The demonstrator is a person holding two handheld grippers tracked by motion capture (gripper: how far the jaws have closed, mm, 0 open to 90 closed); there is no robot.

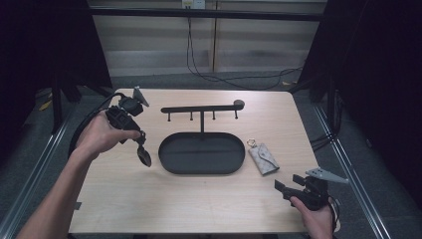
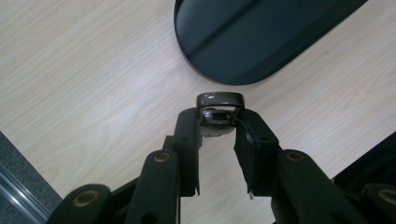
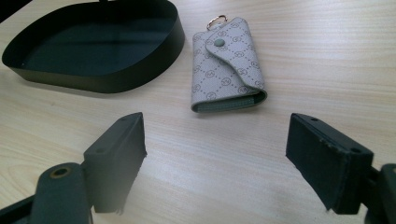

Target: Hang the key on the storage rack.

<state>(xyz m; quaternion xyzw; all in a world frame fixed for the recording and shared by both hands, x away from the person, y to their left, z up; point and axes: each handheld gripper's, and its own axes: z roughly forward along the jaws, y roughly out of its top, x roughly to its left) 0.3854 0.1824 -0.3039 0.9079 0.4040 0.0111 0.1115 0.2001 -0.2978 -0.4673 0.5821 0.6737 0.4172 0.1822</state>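
Note:
My left gripper (image 1: 140,140) is held above the table's left side and points down. It is shut on a small dark glossy key fob (image 1: 144,156), which hangs from its tips. In the left gripper view the key fob (image 2: 219,106) is pinched between the two jaw tips of the left gripper (image 2: 217,125), over bare wood near the tray's end. My right gripper (image 1: 287,188) rests low at the front right, open with nothing between its pads. In the right gripper view the right gripper (image 3: 215,140) faces a grey patterned key pouch (image 3: 227,65) lying flat.
A black oval tray (image 1: 201,155) sits mid-table, with a black hook rack (image 1: 201,108) rising from its far side. The key pouch (image 1: 263,158) lies just right of the tray (image 3: 93,44). Cables trail on the floor behind the table.

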